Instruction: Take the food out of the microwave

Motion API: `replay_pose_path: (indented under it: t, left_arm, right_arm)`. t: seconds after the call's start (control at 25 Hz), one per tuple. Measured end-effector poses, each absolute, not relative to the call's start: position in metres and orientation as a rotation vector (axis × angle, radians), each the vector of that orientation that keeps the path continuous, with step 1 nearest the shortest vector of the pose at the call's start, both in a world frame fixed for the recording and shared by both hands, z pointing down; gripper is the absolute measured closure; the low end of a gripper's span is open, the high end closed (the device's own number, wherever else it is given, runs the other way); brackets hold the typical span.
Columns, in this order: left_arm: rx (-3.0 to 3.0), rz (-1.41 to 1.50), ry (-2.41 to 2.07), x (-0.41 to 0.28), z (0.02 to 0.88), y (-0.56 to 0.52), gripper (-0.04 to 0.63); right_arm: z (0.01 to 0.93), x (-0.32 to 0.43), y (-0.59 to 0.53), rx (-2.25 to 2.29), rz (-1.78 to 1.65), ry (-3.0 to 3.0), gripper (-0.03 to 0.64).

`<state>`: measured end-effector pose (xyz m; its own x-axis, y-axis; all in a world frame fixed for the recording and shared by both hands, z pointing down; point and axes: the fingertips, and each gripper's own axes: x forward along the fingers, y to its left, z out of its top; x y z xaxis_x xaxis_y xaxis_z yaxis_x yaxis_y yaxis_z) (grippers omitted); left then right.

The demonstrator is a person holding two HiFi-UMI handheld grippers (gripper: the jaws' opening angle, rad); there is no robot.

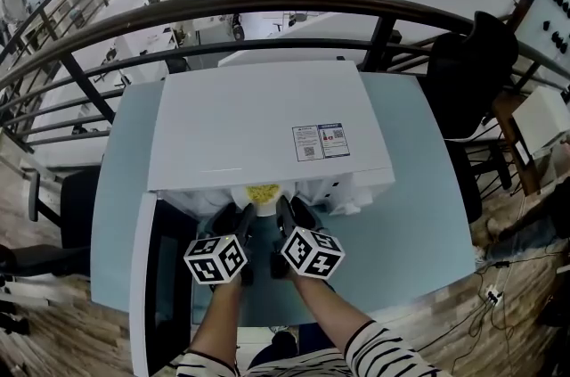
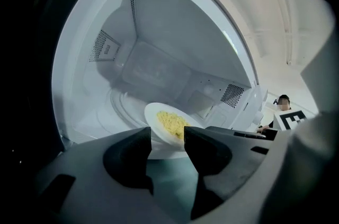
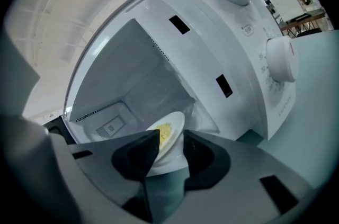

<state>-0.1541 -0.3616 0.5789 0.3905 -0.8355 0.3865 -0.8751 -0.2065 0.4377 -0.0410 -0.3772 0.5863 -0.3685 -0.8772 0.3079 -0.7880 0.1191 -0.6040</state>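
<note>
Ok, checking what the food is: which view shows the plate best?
Left gripper view: the plate lies face-up, yellow food plain. Right gripper view shows it nearly edge-on, partly hidden; head view, only a sliver.

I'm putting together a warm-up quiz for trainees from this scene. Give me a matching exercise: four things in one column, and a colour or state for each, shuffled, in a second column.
Things:
1. food
2. plate
3. door
4. table

Descriptions:
A. light blue
B. swung open to the left
C. yellow
D. white, at the mouth of the microwave

Pairs: 1-C, 2-D, 3-B, 4-A.
</note>
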Motion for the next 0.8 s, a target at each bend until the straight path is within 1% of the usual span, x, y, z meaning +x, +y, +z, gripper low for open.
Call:
replay_pose_path:
  t: [0.16,0.24,0.8]
  left_arm:
    - [2.009,0.053,-1.447,-0.153,0.584,-0.364,0.416]
    - [1.988,0.038,-1.445,-0.154,0.586,-0.364,0.442]
    - [1.997,-0.018,-1.473,-0.155,0.574,-0.345,0.465]
  right_arm:
    - [0.591,-0.045,-0.381,-1.653,-1.129,2.256,0.472]
    - [0.592,-0.046,-0.382,-1.637,-1.14,2.252,0.485]
    - [0.578,-0.046,-0.364,-1.601,-1.125,2.272,0.506]
